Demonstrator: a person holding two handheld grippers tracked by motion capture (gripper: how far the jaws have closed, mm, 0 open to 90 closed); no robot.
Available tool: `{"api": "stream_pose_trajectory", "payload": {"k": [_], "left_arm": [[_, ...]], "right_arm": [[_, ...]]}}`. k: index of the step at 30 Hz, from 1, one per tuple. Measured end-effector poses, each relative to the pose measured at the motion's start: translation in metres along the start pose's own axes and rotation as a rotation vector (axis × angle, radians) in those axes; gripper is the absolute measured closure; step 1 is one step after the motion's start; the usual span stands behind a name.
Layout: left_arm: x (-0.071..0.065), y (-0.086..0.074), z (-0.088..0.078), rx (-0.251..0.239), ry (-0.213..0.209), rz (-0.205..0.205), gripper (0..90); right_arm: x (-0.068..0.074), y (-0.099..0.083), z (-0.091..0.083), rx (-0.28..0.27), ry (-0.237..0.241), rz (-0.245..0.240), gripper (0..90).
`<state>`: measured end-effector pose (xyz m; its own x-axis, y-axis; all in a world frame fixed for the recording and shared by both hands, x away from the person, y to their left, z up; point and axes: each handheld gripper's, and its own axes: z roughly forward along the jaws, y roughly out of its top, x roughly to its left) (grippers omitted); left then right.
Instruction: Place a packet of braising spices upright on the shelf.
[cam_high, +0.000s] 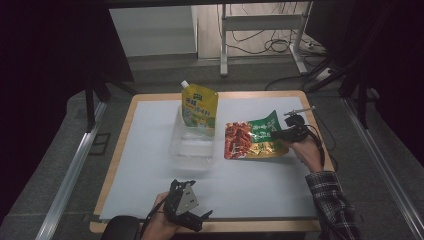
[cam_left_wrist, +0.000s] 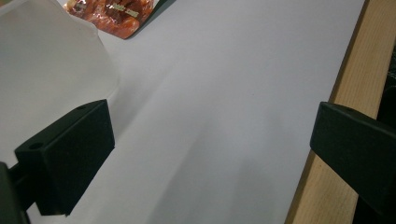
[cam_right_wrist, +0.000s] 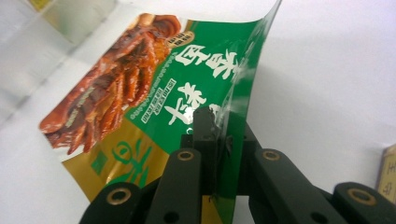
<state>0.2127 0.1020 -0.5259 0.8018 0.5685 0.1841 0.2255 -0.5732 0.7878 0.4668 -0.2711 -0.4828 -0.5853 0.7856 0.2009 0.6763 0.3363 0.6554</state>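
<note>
Snack pouch (cam_right_wrist: 154, 93) clamped at its edge by our right gripper (cam_right_wrist: 218, 140); left gripper (cam_high: 192, 212) released; we lift slowly, keeping the pinch firm

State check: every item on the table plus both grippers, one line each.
green snack packet: right edge pinched and lifted, rest lying on the table.
yellow spout pouch: upright, cap on, standing in the clear container.
clear container: open top, on the table.
right gripper: shut on the packet edge.
left gripper: open, holding nothing, near the table's front edge.
</note>
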Motion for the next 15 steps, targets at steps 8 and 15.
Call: {"api": "stream_pose_trajectory", "payload": {"k": [8,15], "left_arm": [[0.000,0.000,0.000,-0.001,0.001,-0.001,0.0],[0.000,0.000,0.000,0.000,0.002,0.001,0.0]], "right_arm": [[0.008,0.002,-0.006,-0.033,-0.007,-0.071,88.8],[0.013,0.008,-0.017,-0.102,0.047,-0.078,88.9]]}}
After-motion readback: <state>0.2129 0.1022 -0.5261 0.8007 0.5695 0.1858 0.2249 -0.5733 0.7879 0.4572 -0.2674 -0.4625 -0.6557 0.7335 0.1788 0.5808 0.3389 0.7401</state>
